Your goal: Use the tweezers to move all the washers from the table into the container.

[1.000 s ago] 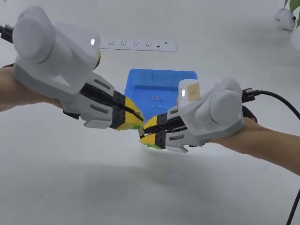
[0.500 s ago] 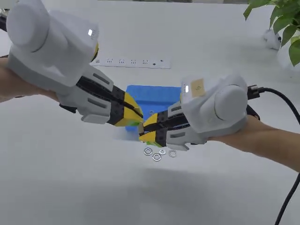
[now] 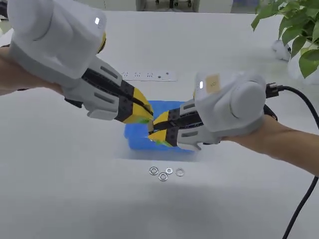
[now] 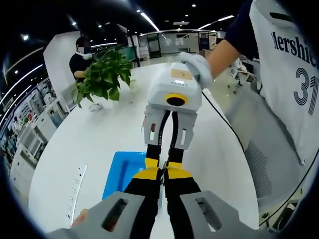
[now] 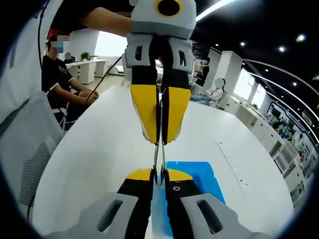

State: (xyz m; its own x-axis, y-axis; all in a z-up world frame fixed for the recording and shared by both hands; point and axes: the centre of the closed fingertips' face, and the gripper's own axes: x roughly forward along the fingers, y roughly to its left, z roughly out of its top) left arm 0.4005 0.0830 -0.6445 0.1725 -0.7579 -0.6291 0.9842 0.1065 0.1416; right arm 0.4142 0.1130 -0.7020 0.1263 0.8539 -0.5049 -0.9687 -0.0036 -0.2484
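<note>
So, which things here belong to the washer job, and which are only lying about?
For the job: thin metal tweezers, four small silver washers, blue plastic container.
Lying about: white power strip, green leafy plant.

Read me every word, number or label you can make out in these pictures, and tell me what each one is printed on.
"Hershi", first letter unsure, end cut off by the frame: on the person's white jersey, left gripper view.
"3" then a cut-off digit, perhaps "1": same jersey.
Too small to read: print on the yellow label on a white housing.
Too blurred to read: markings on the power strip.
</note>
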